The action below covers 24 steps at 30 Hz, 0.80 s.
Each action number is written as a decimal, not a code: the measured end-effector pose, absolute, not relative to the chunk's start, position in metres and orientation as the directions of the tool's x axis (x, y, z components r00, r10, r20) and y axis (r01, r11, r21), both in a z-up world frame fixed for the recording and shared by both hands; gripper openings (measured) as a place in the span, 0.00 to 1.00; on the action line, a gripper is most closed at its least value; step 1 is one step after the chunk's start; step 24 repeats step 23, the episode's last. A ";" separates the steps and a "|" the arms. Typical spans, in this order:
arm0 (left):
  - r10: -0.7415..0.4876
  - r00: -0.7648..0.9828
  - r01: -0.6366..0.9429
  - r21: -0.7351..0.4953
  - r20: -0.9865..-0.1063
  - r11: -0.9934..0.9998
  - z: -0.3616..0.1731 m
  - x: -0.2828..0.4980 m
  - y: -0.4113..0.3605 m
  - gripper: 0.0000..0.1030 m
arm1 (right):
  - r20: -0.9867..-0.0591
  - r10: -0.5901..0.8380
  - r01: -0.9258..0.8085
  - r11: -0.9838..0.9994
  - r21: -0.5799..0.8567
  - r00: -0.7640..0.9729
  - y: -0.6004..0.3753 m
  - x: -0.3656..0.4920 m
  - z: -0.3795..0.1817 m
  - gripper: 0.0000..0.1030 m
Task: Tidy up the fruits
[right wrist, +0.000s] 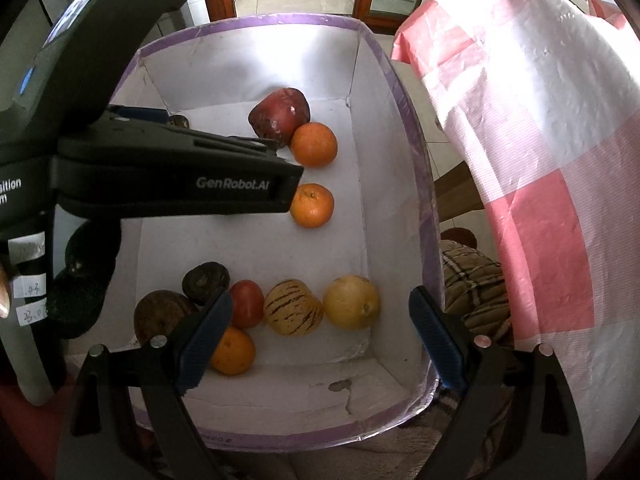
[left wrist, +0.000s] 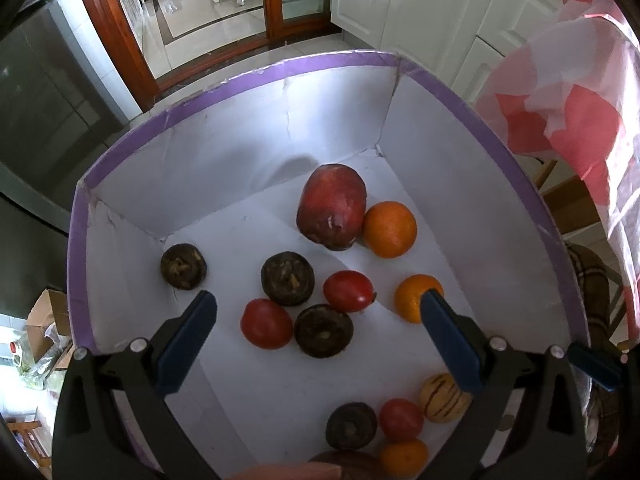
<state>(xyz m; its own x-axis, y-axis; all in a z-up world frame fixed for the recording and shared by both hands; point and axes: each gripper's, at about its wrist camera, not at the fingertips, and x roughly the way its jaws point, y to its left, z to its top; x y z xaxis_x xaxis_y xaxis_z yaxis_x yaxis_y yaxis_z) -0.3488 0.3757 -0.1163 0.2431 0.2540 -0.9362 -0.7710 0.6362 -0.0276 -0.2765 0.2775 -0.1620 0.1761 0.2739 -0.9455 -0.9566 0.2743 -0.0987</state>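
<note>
A white box with a purple rim [left wrist: 256, 76] [right wrist: 416, 148] holds the fruit. In the left wrist view a big red mango [left wrist: 332, 206] lies against an orange [left wrist: 389, 229]; a second orange [left wrist: 414, 294], two red tomatoes [left wrist: 266, 323] [left wrist: 348, 291] and several dark brown round fruits [left wrist: 287, 278] lie around them. My left gripper [left wrist: 318, 300] hangs open over this cluster, holding nothing. My right gripper [right wrist: 322, 300] is open above the box's near end, over a striped yellow melon [right wrist: 293, 307], a yellow fruit [right wrist: 351, 301], a tomato [right wrist: 246, 303] and an orange [right wrist: 233, 350].
A pink-and-white checked plastic cloth [right wrist: 540, 152] hangs to the right of the box. A plaid cushion [right wrist: 472, 284] lies below it. The left gripper's black body [right wrist: 176, 176] crosses the right wrist view. White cabinets [left wrist: 420, 4] and a wooden door frame [left wrist: 116, 28] stand beyond.
</note>
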 end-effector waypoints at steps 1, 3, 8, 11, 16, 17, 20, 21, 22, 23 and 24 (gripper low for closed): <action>0.253 0.242 -0.772 -0.028 -0.937 0.635 -0.116 -0.349 0.376 0.99 | -0.946 0.274 -0.957 0.274 -0.099 0.176 0.278 -0.277 -0.162 0.85; 0.251 0.242 -0.773 -0.029 -0.937 0.634 -0.118 -0.349 0.377 0.99 | -0.945 0.274 -0.957 0.275 -0.098 0.176 0.278 -0.276 -0.162 0.85; 0.248 0.237 -0.774 -0.029 -0.939 0.633 -0.119 -0.350 0.378 0.99 | -0.946 0.274 -0.956 0.275 -0.099 0.176 0.278 -0.276 -0.163 0.85; 0.247 0.234 -0.776 -0.027 -0.940 0.630 -0.119 -0.350 0.378 0.99 | -0.946 0.273 -0.957 0.274 -0.098 0.175 0.278 -0.276 -0.163 0.85; 0.294 0.225 -0.783 0.008 -0.929 0.622 -0.114 -0.351 0.376 0.99 | -0.944 0.278 -0.957 0.271 -0.099 0.177 0.278 -0.278 -0.162 0.85; 0.299 0.217 -0.783 0.017 -0.929 0.621 -0.113 -0.350 0.376 0.99 | -0.943 0.282 -0.958 0.270 -0.100 0.178 0.278 -0.278 -0.161 0.85; 0.287 0.216 -0.782 0.011 -0.933 0.623 -0.110 -0.350 0.378 0.99 | -0.939 0.298 -0.962 0.257 -0.093 0.170 0.276 -0.281 -0.156 0.85; 0.294 0.211 -0.785 0.018 -0.932 0.619 -0.107 -0.350 0.379 0.99 | -0.938 0.304 -0.964 0.251 -0.089 0.166 0.275 -0.283 -0.154 0.85; 0.298 0.209 -0.785 0.022 -0.932 0.619 -0.104 -0.350 0.379 0.99 | -0.936 0.314 -0.967 0.242 -0.085 0.161 0.275 -0.285 -0.151 0.85; 0.302 0.207 -0.786 0.026 -0.930 0.618 -0.101 -0.350 0.379 0.99 | -0.933 0.323 -0.968 0.235 -0.081 0.157 0.274 -0.286 -0.147 0.85; 0.302 0.207 -0.786 0.026 -0.930 0.618 -0.101 -0.350 0.379 0.99 | -0.933 0.323 -0.968 0.235 -0.081 0.157 0.274 -0.286 -0.147 0.85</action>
